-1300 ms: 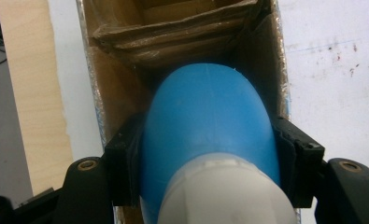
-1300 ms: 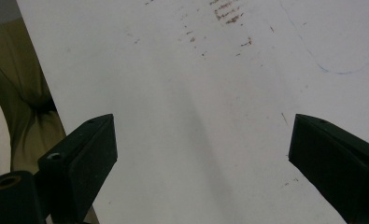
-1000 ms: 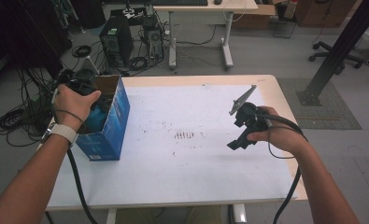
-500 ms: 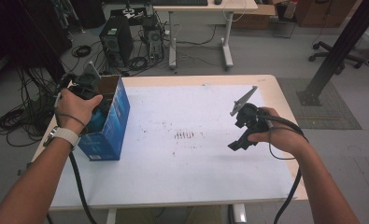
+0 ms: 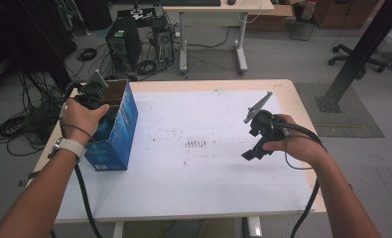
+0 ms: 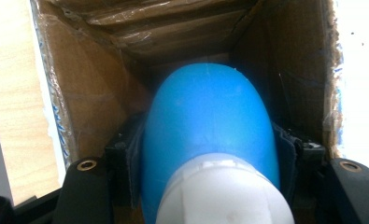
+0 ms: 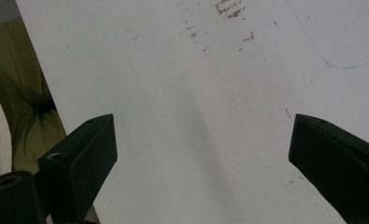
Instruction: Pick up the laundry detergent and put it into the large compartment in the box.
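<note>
High view: white worktop (image 5: 193,188), faint brown marks near its centre. Blue cardboard box (image 5: 115,134) stands open-topped at the worktop's left edge. Left tool (image 5: 95,94) is poised over the box opening; in the left gripper view its jaws are clamped on a blue bottle (image 6: 209,126) with a white cap (image 6: 224,191), inside the box. Right tool (image 7: 201,154) is held right of the box, above bare worktop, jaws wide apart, nothing between them.
</note>
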`<state>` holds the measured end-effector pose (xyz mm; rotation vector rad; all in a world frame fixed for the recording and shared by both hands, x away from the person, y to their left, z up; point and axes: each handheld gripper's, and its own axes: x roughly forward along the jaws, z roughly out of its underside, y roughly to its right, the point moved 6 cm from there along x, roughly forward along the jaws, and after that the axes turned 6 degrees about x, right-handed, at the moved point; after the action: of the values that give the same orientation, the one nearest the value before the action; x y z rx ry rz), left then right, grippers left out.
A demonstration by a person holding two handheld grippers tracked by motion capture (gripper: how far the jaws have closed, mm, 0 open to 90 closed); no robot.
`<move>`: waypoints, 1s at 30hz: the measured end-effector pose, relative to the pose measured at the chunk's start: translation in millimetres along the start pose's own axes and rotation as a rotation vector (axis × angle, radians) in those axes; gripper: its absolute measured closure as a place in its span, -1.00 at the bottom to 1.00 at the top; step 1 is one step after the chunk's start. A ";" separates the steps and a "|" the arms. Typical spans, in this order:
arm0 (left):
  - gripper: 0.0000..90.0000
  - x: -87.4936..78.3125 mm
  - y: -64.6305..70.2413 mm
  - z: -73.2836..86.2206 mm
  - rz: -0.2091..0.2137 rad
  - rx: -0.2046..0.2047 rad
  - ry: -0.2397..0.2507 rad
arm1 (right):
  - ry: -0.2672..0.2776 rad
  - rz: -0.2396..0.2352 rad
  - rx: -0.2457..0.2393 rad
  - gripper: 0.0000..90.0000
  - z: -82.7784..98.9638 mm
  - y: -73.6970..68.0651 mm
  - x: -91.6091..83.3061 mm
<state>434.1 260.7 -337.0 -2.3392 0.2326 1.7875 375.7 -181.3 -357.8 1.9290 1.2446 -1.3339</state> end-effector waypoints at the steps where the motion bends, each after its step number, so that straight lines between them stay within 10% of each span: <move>1: -0.17 0.4 0.0 0.2 0.000 -0.001 0.000 | 0.001 0.000 -0.001 -0.82 -0.3 0.0 0.2; 30: -0.19 2.7 -7.1 -1.2 0.038 -0.012 -0.006 | -0.006 -0.006 -0.002 -0.82 0.6 0.5 3.7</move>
<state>437.6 267.2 -338.9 -2.3531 0.2675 1.8179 376.2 -180.5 -361.5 1.9202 1.2496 -1.3398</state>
